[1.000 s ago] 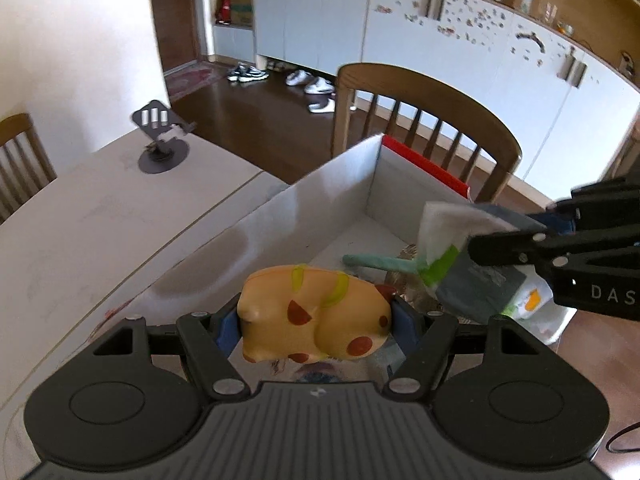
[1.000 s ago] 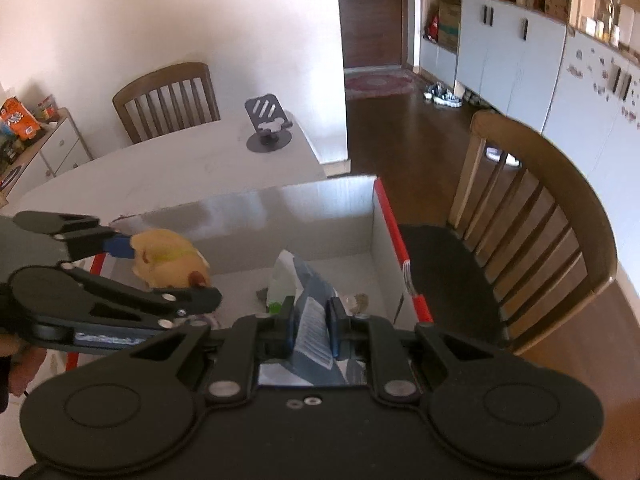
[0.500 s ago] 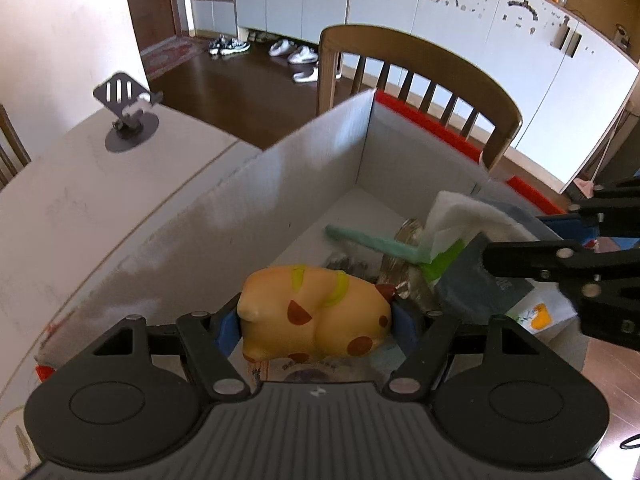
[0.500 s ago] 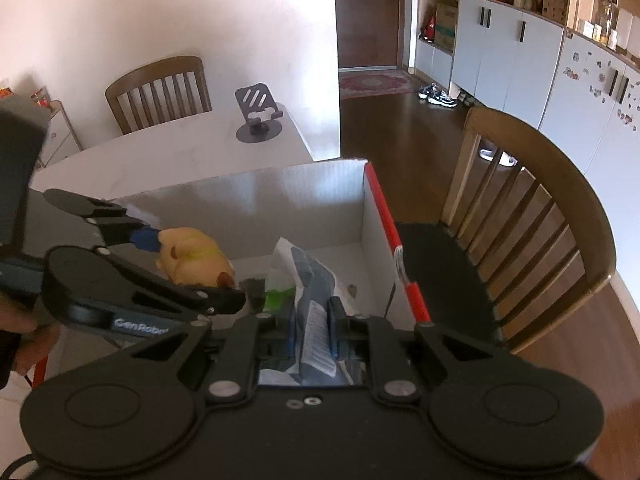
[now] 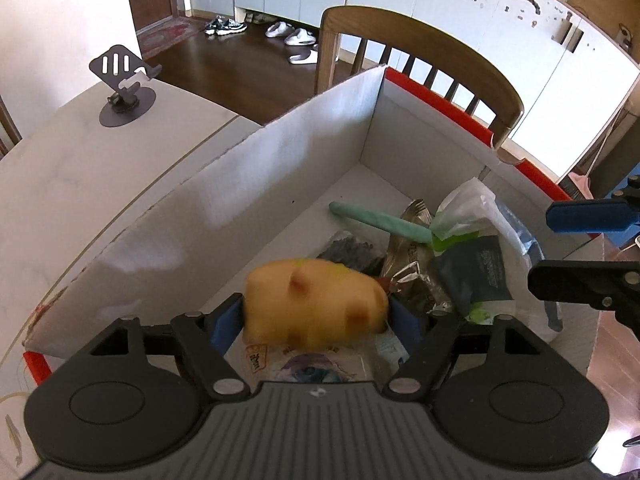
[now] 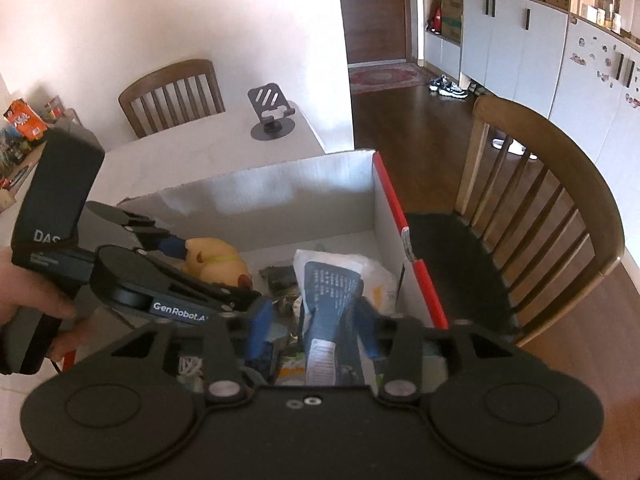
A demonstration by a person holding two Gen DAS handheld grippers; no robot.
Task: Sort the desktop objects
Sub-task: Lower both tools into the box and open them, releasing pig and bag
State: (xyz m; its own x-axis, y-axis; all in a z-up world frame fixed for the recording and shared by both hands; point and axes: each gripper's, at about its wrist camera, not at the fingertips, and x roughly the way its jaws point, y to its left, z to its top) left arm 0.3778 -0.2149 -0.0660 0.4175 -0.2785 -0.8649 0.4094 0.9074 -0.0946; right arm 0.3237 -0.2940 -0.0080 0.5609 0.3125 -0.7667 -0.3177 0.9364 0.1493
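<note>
- left gripper (image 5: 316, 316) fingers pinch a yellow spotted toy (image 5: 314, 306) above the white cardboard box (image 5: 280, 184) on the bench (image 5: 80, 168)
- right gripper (image 6: 316, 330) fingers spread wide around a plastic packet (image 6: 332, 292) lying in the box

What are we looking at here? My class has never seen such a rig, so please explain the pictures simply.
There is no robot. A person holds a two-finger gripper in each hand, and a fisheye camera on each gripper looks forward along its fingers, giving one picture per hand.

Both grippers hang over an open cardboard box on a white table. A grey phone stand is also on the table.

The left gripper has a yellow spotted toy animal between its fingers. The toy is blurred, so how firmly it is gripped is unclear.

The right gripper is open, with a dark blue packet between its fingers, among other packets in the box.
</note>
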